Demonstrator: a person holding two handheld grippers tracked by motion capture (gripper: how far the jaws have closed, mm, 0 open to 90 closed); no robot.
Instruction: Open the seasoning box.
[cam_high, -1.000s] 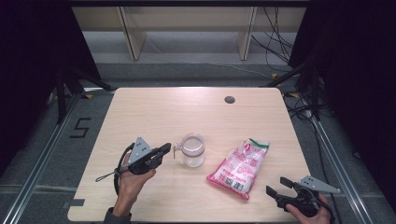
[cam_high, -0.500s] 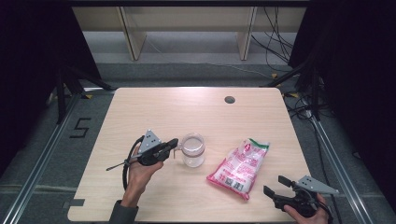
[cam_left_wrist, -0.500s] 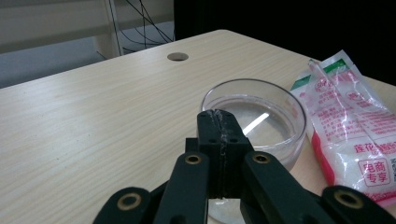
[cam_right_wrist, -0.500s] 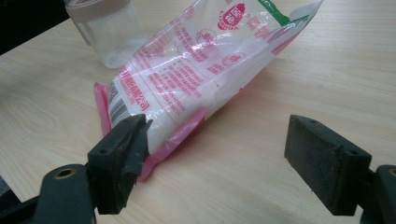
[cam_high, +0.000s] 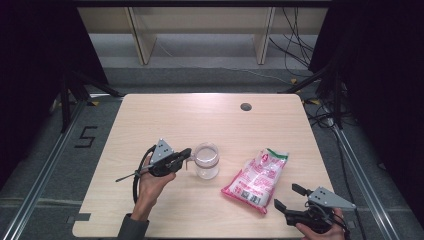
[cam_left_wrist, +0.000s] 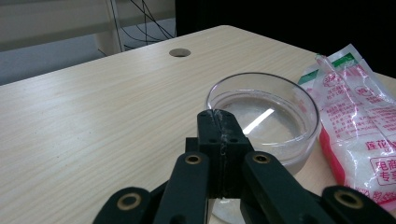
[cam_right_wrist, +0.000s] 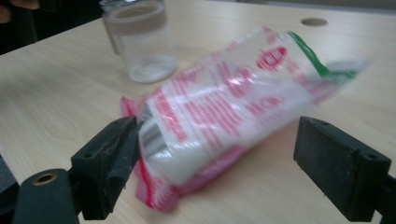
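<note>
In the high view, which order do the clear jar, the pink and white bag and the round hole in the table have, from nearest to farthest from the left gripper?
Measured from the left gripper:
1. Clear jar: right at the jaw tips, just to their right.
2. Pink and white bag: farther right, lying flat beyond the jar.
3. Round hole: farthest, up near the table's far edge.

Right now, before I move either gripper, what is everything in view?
clear glass jar: 1, transparent, centre-front of table
bag of white granules: 1, pink, white and green, right of jar, lying flat
table: 1, light wood, round hole near far edge
shelf unit: 1, pale wood, behind table
left gripper: 1, black, shut, tips at jar rim
right gripper: 1, black, open, facing bag's near end
</note>
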